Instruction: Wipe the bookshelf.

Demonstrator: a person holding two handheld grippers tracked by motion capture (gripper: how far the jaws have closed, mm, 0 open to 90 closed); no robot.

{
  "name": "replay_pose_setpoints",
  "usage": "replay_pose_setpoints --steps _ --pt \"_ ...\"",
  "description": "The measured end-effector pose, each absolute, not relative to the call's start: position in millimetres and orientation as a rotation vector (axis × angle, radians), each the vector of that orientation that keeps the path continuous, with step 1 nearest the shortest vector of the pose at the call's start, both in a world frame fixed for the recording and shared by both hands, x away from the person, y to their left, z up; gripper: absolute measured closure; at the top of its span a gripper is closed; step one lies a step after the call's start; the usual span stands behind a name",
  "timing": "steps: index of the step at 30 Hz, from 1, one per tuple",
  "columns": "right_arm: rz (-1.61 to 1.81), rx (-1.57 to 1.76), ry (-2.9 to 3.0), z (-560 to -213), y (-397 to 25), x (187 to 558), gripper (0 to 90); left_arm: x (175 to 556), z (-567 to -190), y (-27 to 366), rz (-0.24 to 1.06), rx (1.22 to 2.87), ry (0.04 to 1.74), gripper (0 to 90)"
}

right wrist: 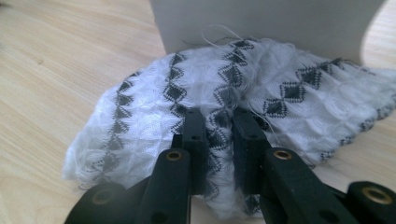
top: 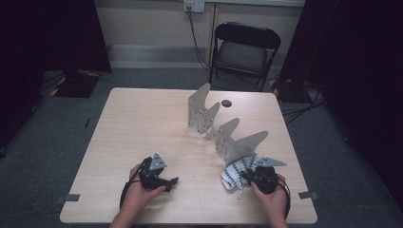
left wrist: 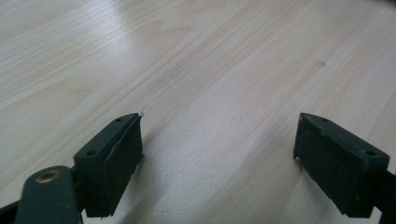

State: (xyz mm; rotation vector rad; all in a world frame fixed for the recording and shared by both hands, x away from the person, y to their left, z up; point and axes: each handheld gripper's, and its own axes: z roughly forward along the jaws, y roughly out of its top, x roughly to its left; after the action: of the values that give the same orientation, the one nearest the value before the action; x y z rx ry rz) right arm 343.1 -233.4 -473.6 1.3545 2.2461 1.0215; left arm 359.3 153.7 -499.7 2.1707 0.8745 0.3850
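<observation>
Fold of patterned cloth (right wrist: 224, 116) pinched between right gripper (right wrist: 219, 140) jaws, hidden from us there. Grey plate (right wrist: 261, 28) behind cloth cut off by top edge. Our forearms cut off at bottom, high view.

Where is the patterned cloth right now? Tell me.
In the high view the patterned cloth lies at the table's near right, pinched by the right gripper, just in front of the grey metal rack.

No text, label, brand or number can be read anywhere; the wall socket (top: 194, 5) perhaps bears marks, too small to tell.
</observation>
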Motion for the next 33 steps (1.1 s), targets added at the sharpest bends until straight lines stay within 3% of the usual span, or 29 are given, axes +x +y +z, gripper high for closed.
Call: replay_pose_setpoints --steps 20,33 --pt "1.136 1.242 2.016 -361.9 -271.3 345.5 78.3 359.3 -499.8 153.7 0.386 2.17 0.875 15.5" --pt "1.046 1.371 2.124 -430.0 -266.0 359.8 78.0 359.5 -499.6 154.1 0.381 2.171 0.873 15.7"
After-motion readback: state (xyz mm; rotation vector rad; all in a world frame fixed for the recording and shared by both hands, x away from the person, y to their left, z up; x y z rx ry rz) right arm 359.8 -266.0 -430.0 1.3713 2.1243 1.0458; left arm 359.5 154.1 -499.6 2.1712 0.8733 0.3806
